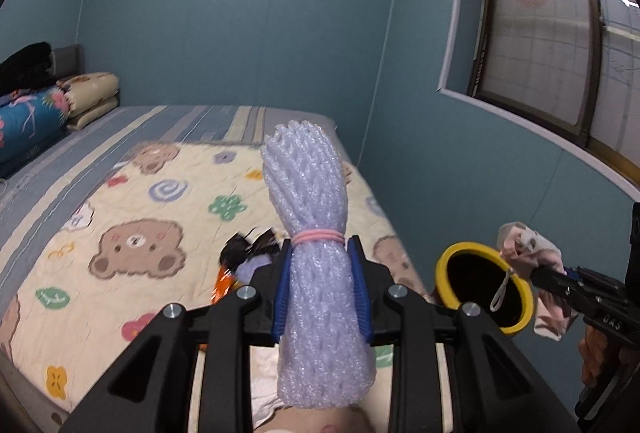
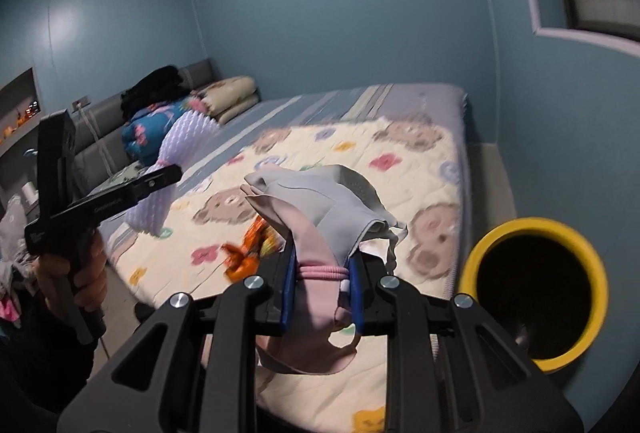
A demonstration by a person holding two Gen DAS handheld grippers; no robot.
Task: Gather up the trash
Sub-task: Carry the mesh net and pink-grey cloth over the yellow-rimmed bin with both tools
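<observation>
Foam netting [image 1: 316, 253] between left tongs [image 1: 322, 265] (upright, clamped).

A white foam fruit net [image 1: 316, 233], rolled into a bundle, stands upright, pinched at its middle in the left gripper [image 1: 320, 261]. A crumpled pink and grey face mask [image 2: 320, 217] with white ear loops hangs clamped in the right gripper [image 2: 324, 273], just beside the yellow-rimmed trash bin [image 2: 536, 293] with its dark inside. An orange wrapper [image 2: 248, 253] lies on the bear-print quilt [image 2: 400, 161].
</observation>
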